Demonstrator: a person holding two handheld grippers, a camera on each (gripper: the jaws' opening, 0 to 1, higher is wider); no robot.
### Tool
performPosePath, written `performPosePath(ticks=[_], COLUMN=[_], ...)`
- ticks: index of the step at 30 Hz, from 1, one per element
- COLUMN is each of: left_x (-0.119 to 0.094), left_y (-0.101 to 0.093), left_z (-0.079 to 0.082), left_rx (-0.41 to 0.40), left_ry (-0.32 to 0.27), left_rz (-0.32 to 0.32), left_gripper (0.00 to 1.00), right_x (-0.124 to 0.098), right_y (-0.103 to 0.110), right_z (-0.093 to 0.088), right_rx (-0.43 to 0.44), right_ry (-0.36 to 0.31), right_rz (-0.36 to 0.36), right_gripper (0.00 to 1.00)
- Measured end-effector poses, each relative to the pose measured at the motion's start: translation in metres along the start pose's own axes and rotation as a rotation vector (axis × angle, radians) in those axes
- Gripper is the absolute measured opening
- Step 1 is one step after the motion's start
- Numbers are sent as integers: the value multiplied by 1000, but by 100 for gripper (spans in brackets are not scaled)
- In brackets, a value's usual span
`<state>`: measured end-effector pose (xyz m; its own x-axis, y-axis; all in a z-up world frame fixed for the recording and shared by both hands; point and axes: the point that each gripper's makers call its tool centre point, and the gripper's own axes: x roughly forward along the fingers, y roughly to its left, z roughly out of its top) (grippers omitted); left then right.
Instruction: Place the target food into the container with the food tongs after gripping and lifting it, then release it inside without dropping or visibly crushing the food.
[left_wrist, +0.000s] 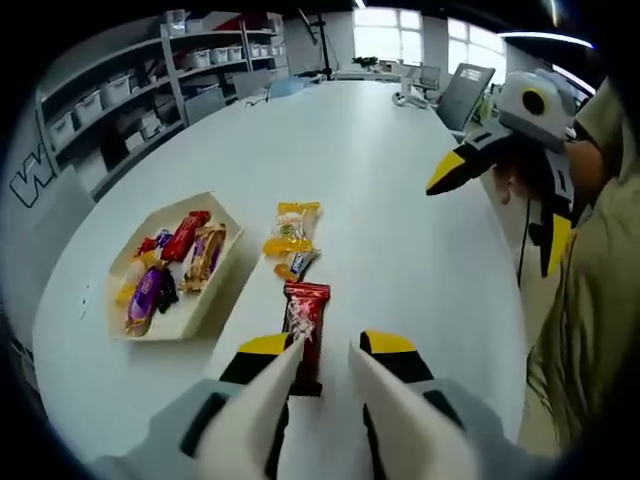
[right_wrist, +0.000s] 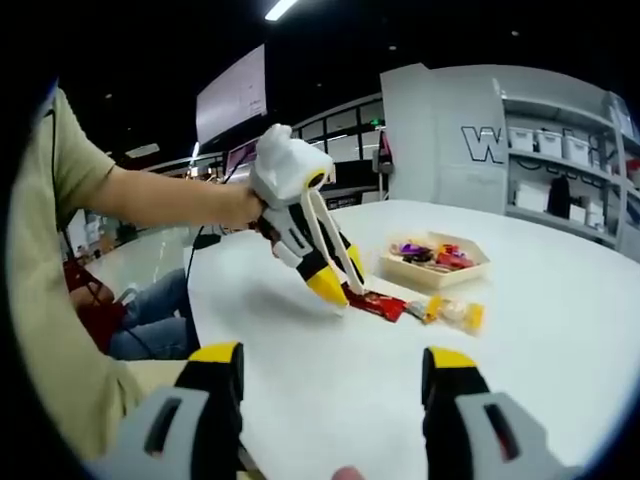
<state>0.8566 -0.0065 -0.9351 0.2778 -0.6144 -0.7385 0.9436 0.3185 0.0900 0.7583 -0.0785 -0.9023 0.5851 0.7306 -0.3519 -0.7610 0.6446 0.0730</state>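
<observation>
Red wrapper's the one being lined up, I'd say: the red snack bar (left_wrist: 305, 318) lies flat on the white table (left_wrist: 400, 200), last in a short row with a small dark candy (left_wrist: 298, 264) and a yellow packet (left_wrist: 291, 228) beyond it. The left gripper (left_wrist: 325, 362) has its long white tong-like fingers (left_wrist: 262, 405) a little apart, tips straddling the bar's near end. From the right gripper view the tips look down at the tabletop, but I can't tell whether they're touching the wrapper yet. The container (left_wrist: 222, 284), a shallow cream tray already holding several candies, sits just beside the row, nearer the table's shelving-side edge.

The right gripper (right_wrist: 335, 385) hangs wide open and empty over bare table, well apart from the food.

My take on doing it well: slide in further so the bar's middle sits between the tips, not only the end, or it'll droop and slip. Squeeze only till the wrapper holds, lift straight, carry over the tray, lower inside before letting go.
</observation>
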Motion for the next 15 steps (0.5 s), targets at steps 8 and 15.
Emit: performPosePath(ticks=[8, 15], left_x=[-1, 8], left_y=[9, 23], left_z=[11, 12], left_rx=[-17, -34], left_ry=[-47, -47], left_rz=[37, 56], left_gripper=[25, 25], right_x=[0, 0], right_y=[0, -1], right_z=[-2, -3], right_rx=[4, 6], right_ry=[2, 3], right_rz=[-1, -2], right_gripper=[71, 71])
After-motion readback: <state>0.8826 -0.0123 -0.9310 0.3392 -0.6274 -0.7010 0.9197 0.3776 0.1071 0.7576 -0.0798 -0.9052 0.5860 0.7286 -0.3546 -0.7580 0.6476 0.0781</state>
